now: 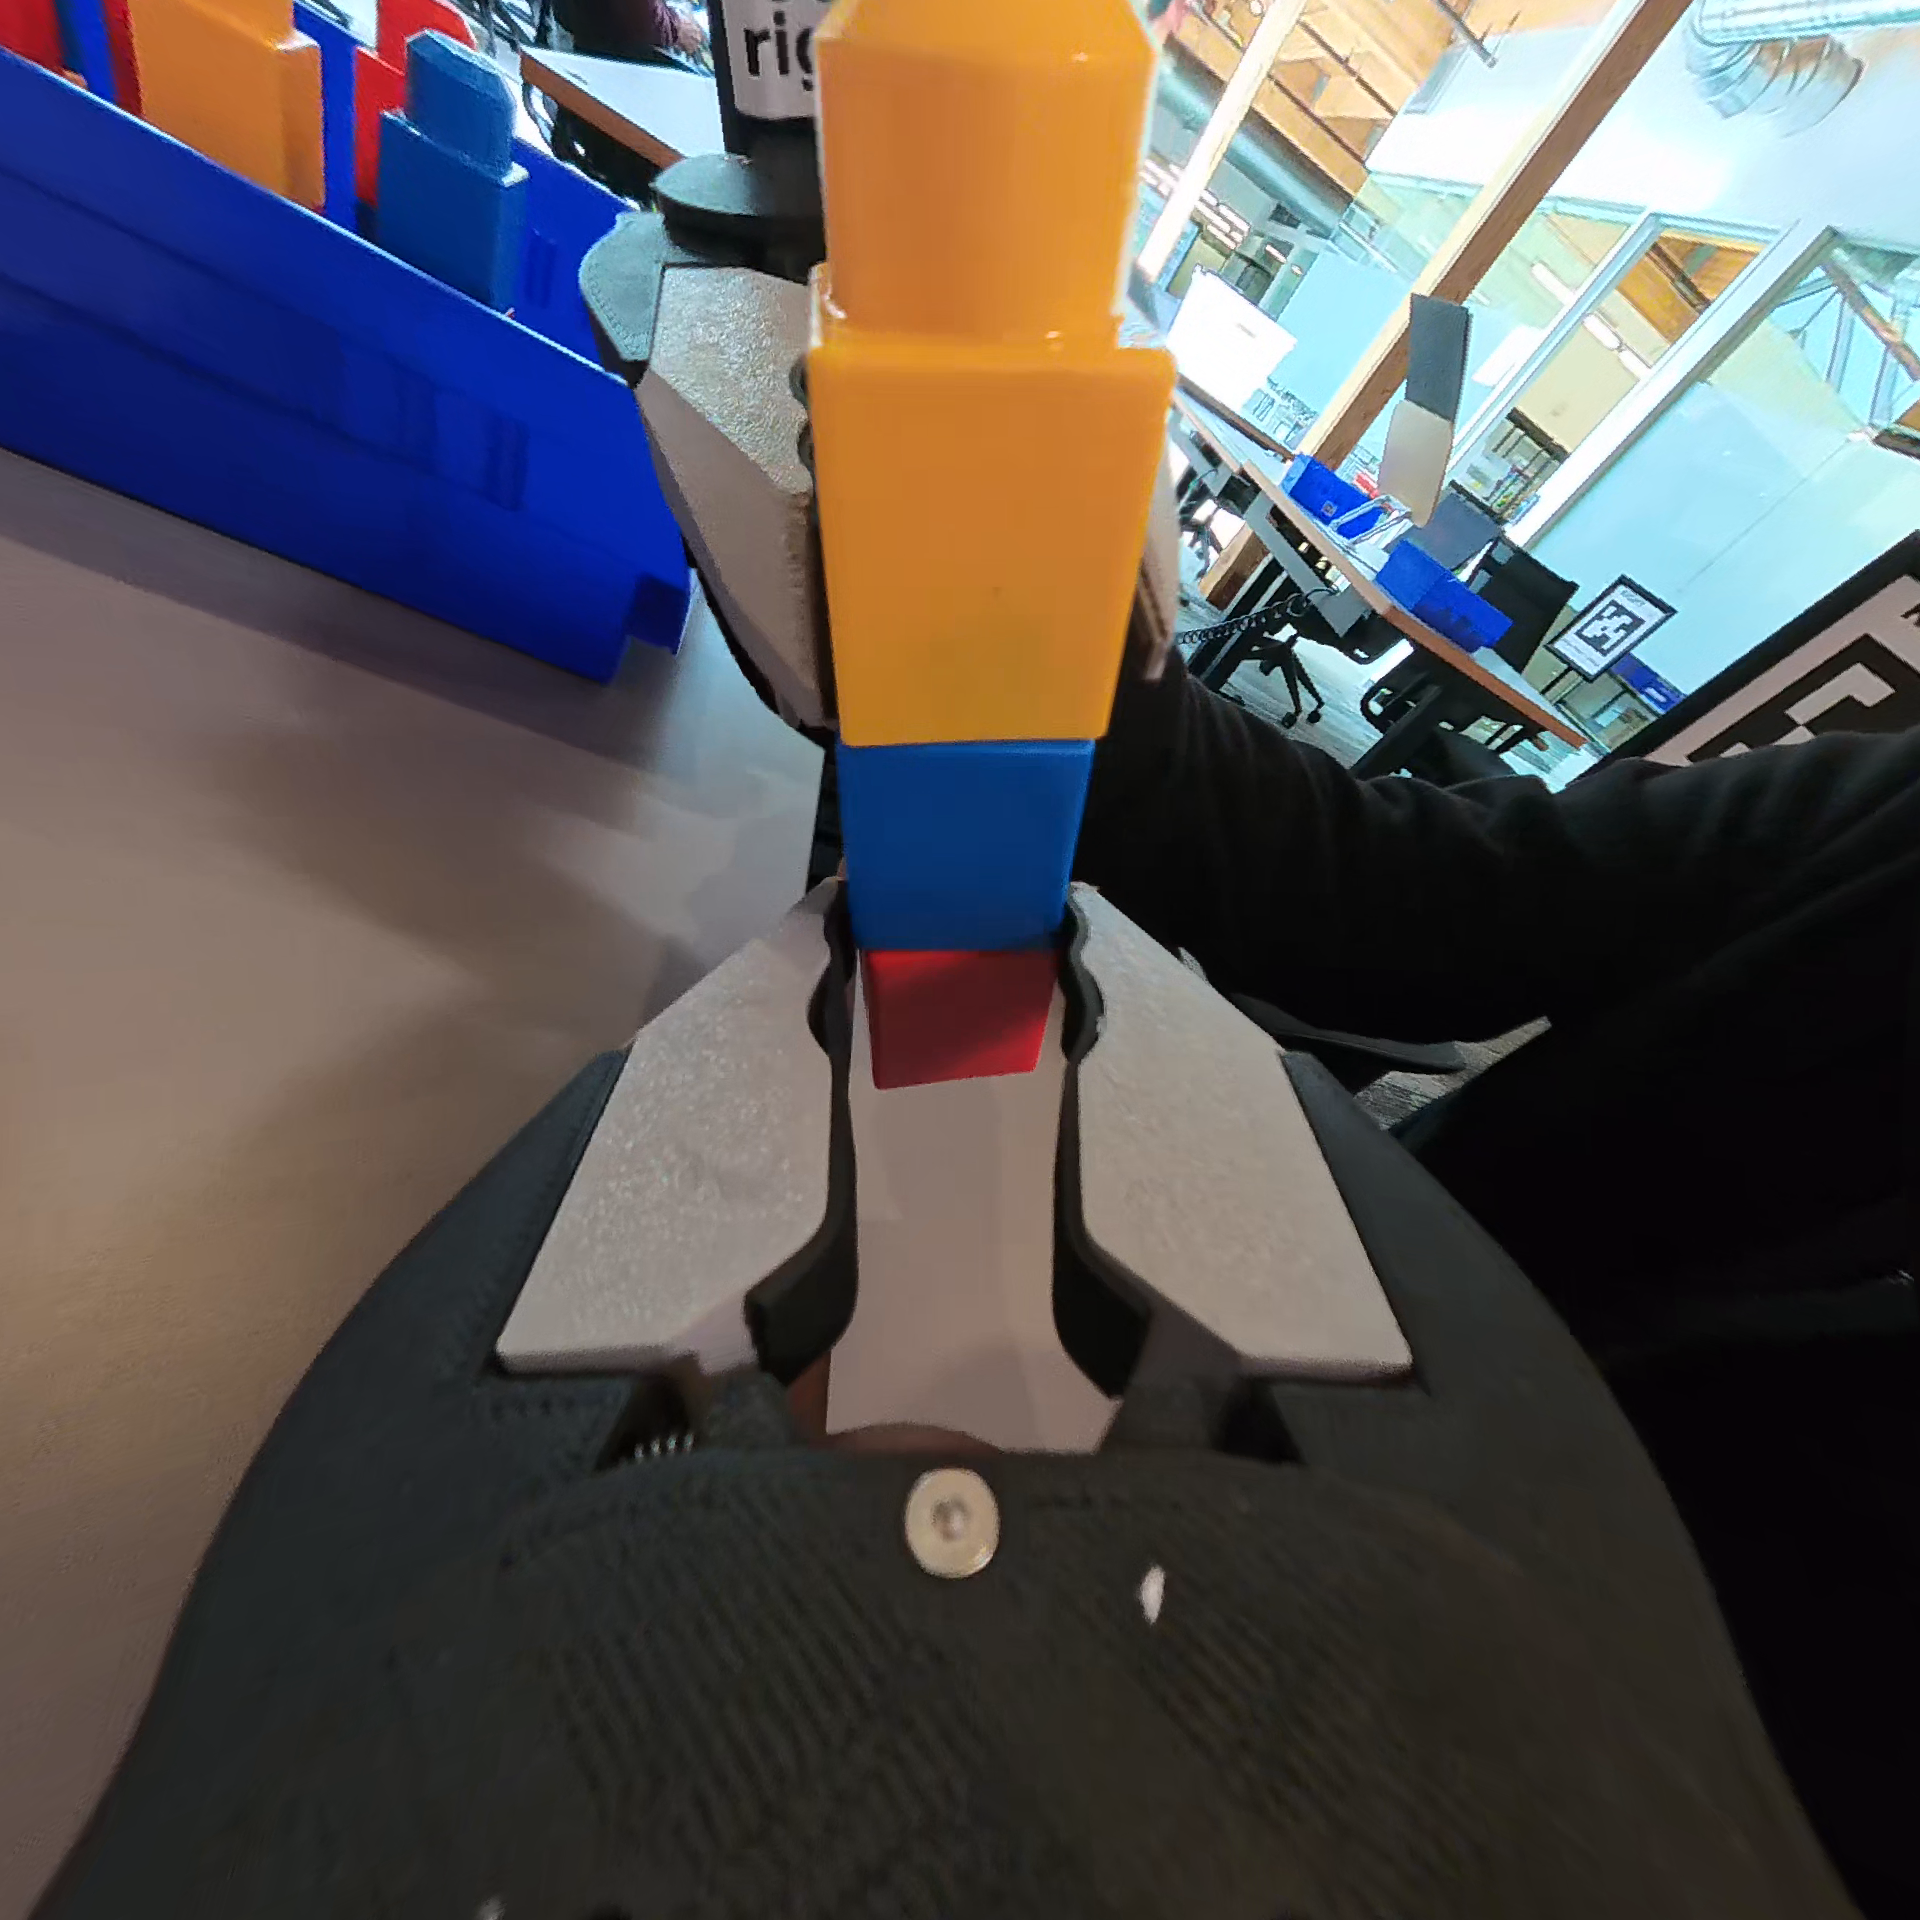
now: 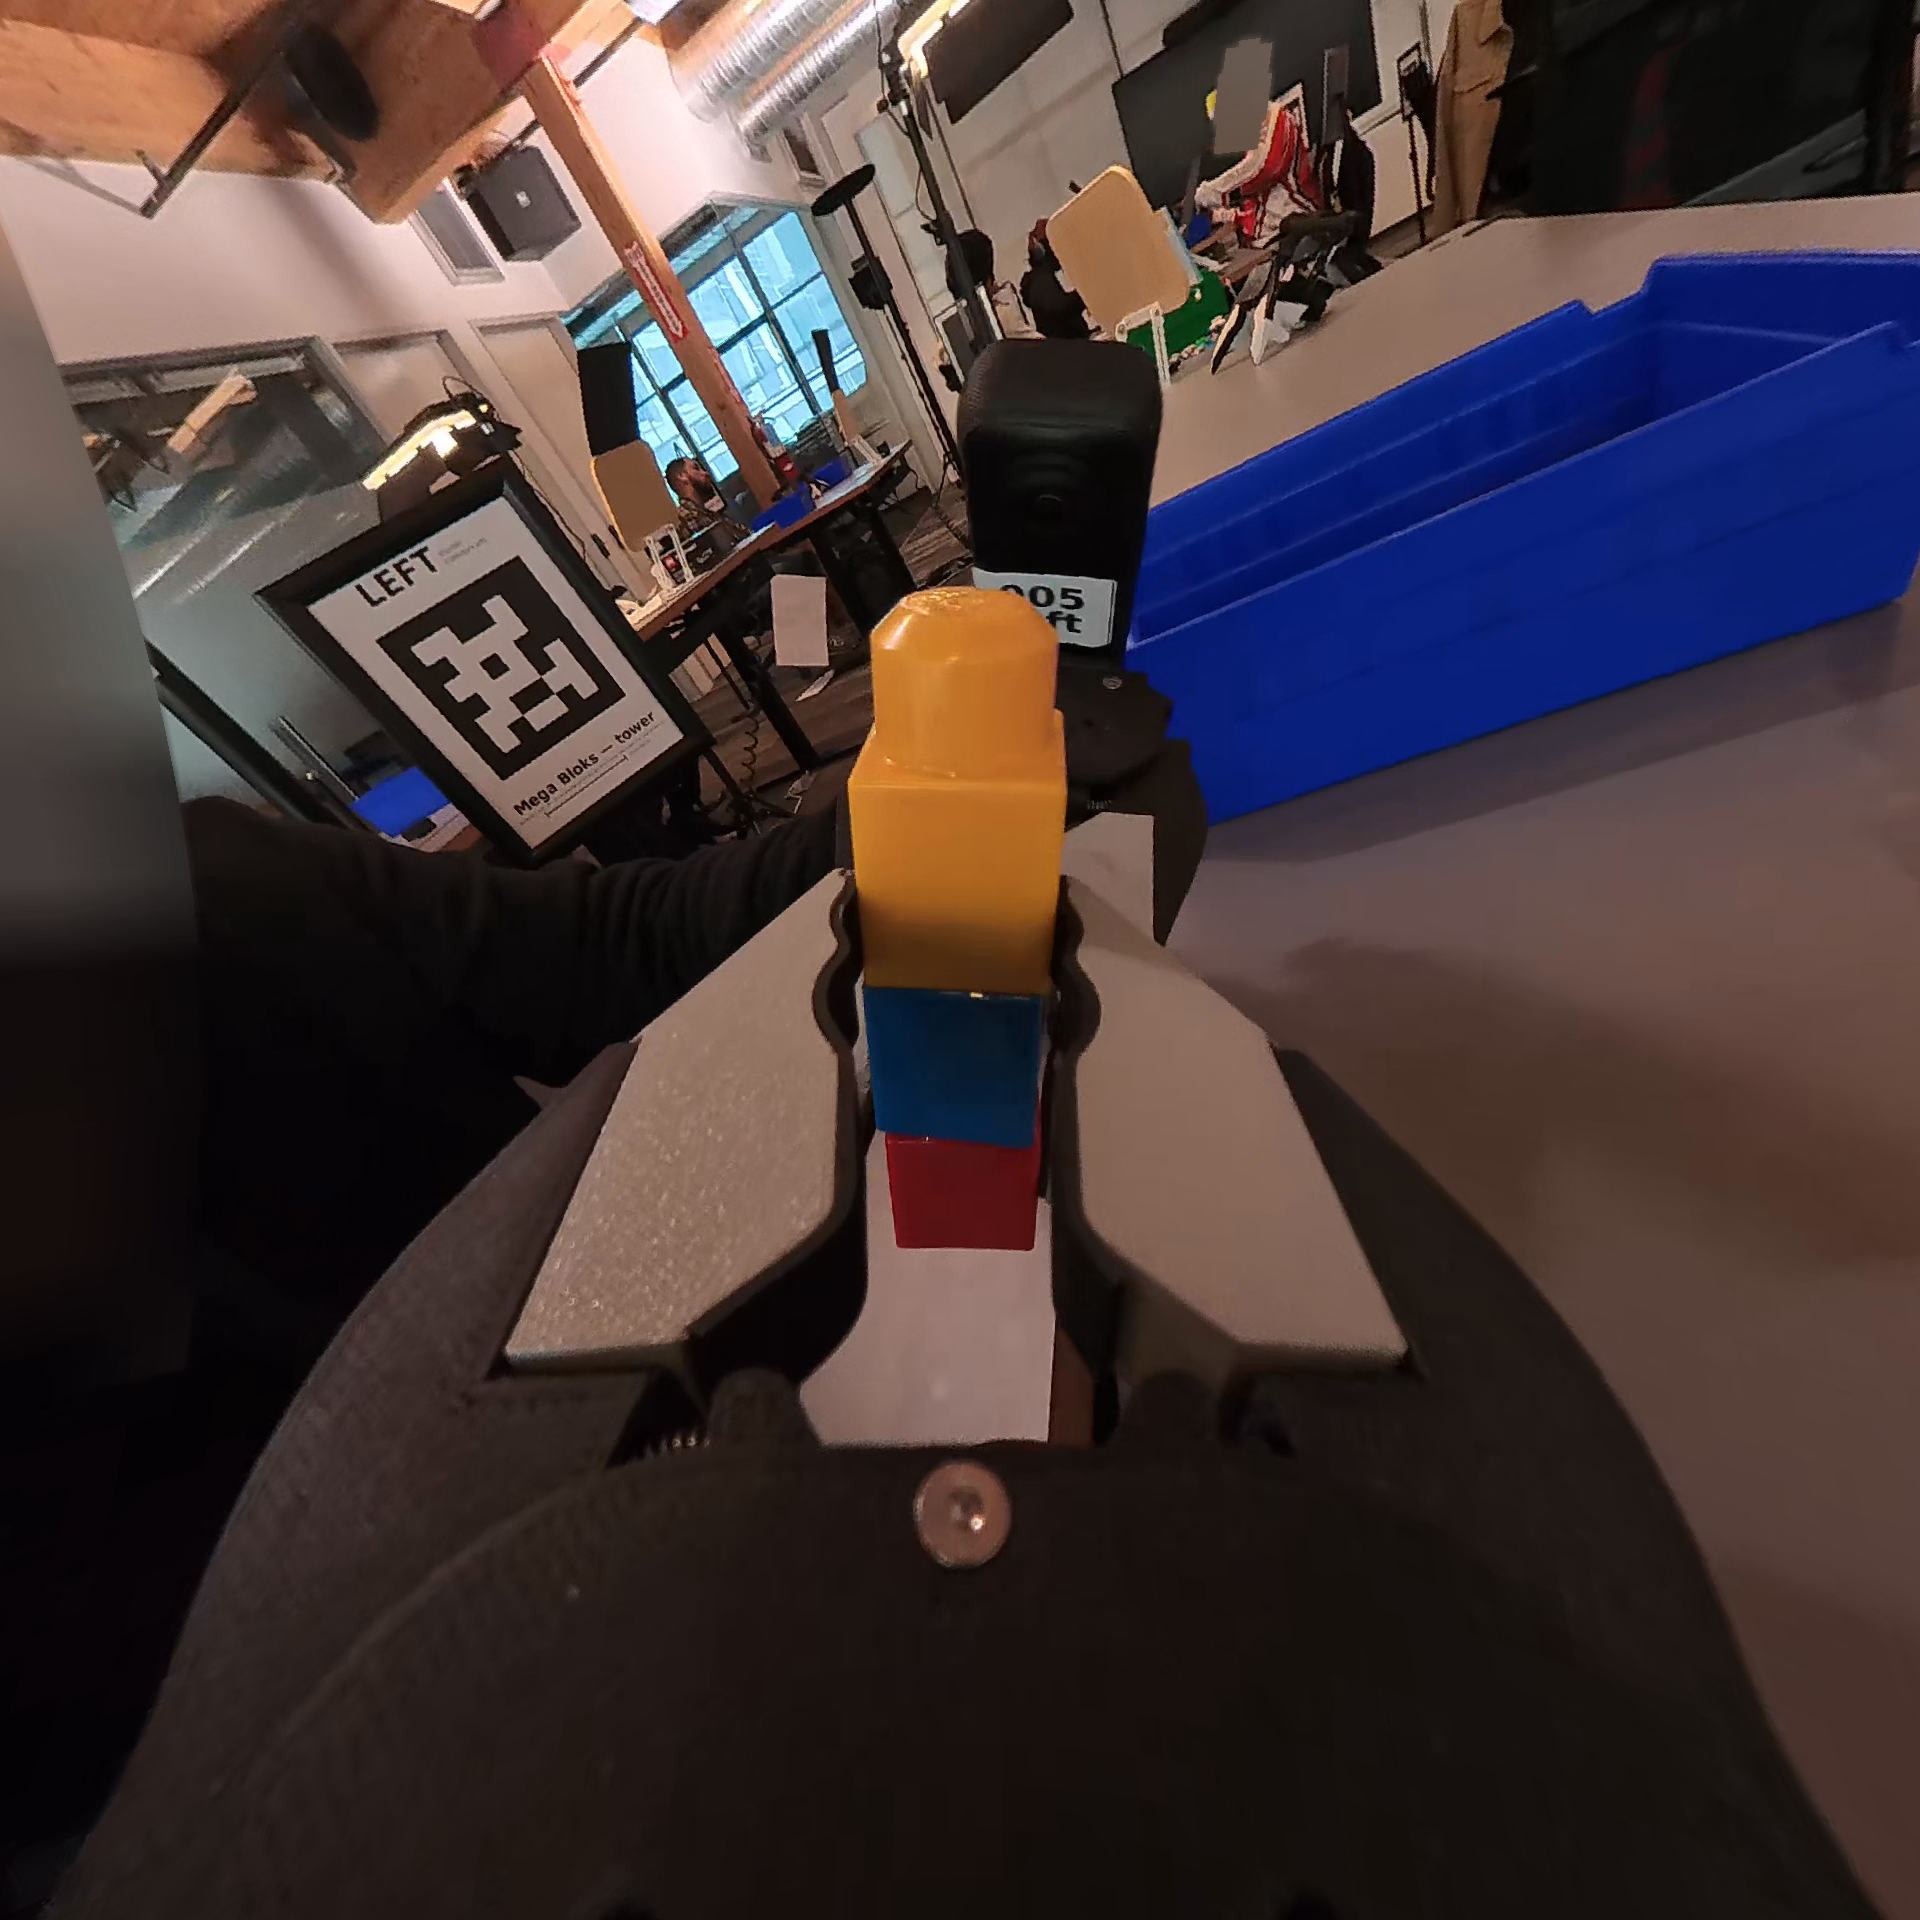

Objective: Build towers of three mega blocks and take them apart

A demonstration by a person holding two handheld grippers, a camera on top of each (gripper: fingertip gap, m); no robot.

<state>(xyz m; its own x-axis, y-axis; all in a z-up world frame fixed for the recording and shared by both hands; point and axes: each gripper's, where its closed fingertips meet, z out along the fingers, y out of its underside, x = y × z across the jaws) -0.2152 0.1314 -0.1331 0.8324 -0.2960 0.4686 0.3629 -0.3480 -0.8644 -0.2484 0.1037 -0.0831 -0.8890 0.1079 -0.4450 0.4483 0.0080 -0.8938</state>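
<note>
I've got both grippers facing each other over the table (image 2: 1558, 1039) — left gripper (image 1: 956, 935) clamped on the blue block (image 1: 961, 842), right gripper (image 2: 956, 925) clamped on the yellow block (image 2: 956, 862).

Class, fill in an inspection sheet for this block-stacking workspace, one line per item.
Surface: grey table.
Job's things: red block, blue block and yellow block stacked as one tower; spare blocks in blue bin.
Clutter: nothing seen.
Grippers: left gripper shut on the tower's lower blocks; right gripper shut on the yellow block.
Cables: coiled cable under a far desk.
Surroundings: marker sign, office space.
</note>
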